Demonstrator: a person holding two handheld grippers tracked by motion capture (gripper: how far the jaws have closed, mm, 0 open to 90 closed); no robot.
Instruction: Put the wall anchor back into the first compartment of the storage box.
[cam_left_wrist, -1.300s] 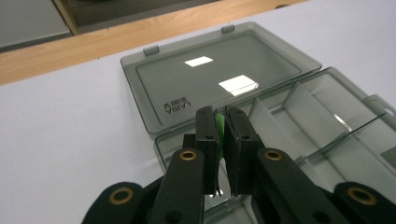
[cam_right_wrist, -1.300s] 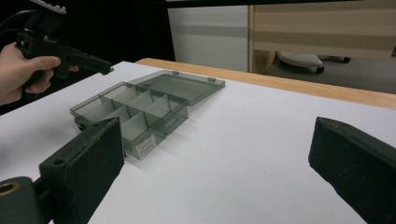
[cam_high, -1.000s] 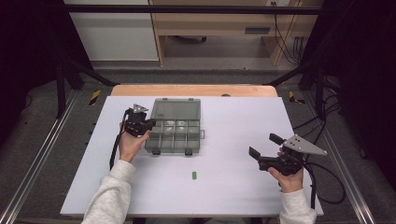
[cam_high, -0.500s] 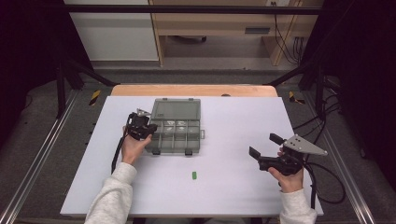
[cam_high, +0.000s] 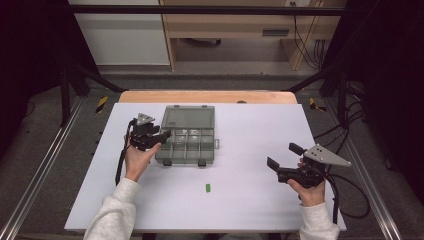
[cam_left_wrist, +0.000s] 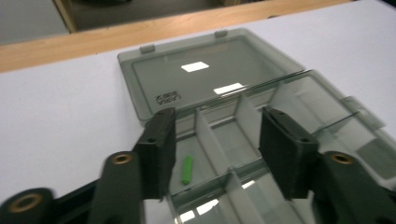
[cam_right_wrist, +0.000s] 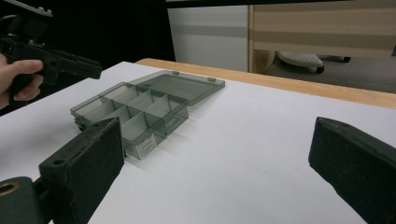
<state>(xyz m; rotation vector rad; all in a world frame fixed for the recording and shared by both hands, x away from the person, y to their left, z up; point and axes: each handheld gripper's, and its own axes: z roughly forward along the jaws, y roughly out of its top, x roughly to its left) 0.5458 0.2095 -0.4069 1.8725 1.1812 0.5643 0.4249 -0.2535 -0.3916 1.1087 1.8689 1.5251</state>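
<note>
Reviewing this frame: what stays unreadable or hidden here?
- Embossed marking on the smoky clear plastic organiser box's lid: blurred in the left gripper view.
- Box's near compartments: cut off by that view's bottom edge and the left claw.
- Small green piece on the white table: too small in the high view to identify.
- Right claw: far jaw cut by the frame's right edge.

Honestly, you won't get much to read here. The one bit of lettering sits on the open lid (cam_left_wrist: 205, 77) of the organizer box (cam_left_wrist: 261, 140): a small embossed mark near its lower left corner, in the left gripper view, too blurred to make out. There's also a pale label on the box's front wall in the right gripper view, unreadable too.
</note>
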